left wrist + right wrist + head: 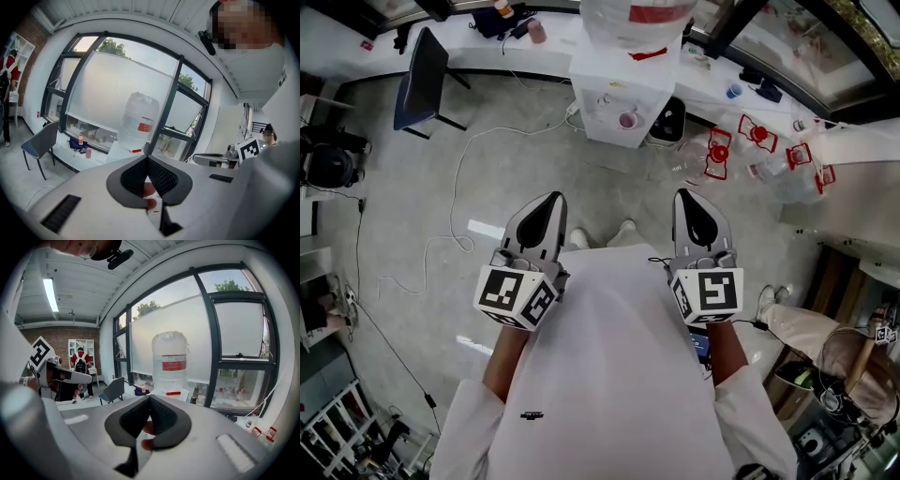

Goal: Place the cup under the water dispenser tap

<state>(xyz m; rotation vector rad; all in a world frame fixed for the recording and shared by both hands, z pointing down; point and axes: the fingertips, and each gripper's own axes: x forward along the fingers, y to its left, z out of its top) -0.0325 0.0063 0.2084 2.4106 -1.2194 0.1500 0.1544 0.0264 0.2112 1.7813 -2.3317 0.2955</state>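
Note:
The white water dispenser (623,89) stands ahead on the grey floor with a large clear bottle (636,21) on top. A pink cup (627,119) sits in the recess on its front; its position under the tap is too small to judge. My left gripper (553,200) and right gripper (688,199) are held side by side close to my body, well short of the dispenser, both shut with nothing in them. The left gripper view shows its jaws (147,159) closed below the bottle (139,119). In the right gripper view the gripper (150,399) points at the bottle (169,362).
A blue chair (422,80) stands at the far left by a white counter (502,52). A white cable (455,211) trails over the floor. Several empty bottles with red handles (741,150) lie right of the dispenser, with a black bin (667,120) beside it. A person's leg (811,328) is at lower right.

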